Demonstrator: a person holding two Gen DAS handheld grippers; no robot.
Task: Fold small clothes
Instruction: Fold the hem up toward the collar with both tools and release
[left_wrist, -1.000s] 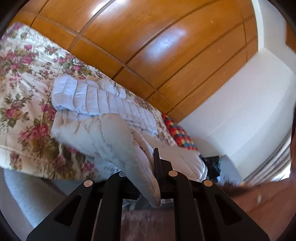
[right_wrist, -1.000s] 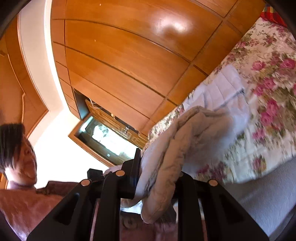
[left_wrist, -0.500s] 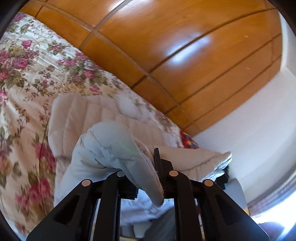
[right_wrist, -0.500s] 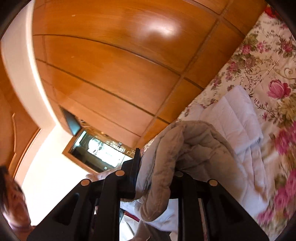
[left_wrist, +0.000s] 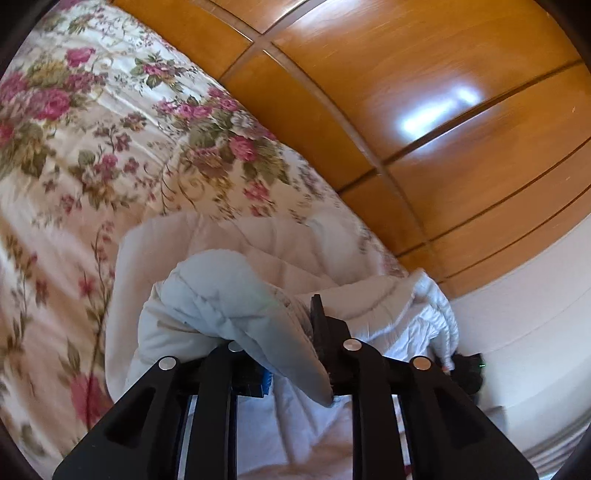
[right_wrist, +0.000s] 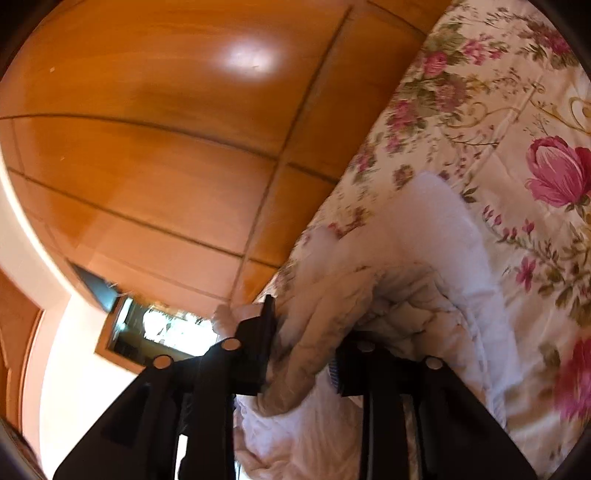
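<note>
A pale quilted puffer jacket (left_wrist: 236, 295) lies on a floral bedspread (left_wrist: 74, 147). My left gripper (left_wrist: 284, 350) is shut on a bunched edge of the jacket, which folds over onto the part lying flat. In the right wrist view my right gripper (right_wrist: 306, 343) is shut on another bunched edge of the same jacket (right_wrist: 424, 258), held over the flat part on the bedspread (right_wrist: 517, 110). The far end of the jacket is hidden under the lifted fold.
A wooden panelled wall (left_wrist: 406, 110) runs along the far side of the bed, also in the right wrist view (right_wrist: 166, 147). A white wall (left_wrist: 535, 314) stands at the right. A framed mirror or window (right_wrist: 159, 332) is at the left.
Both grippers have carried the held jacket edges forward over the bed and down closer to the flat part. The person's face has left the right wrist view.
</note>
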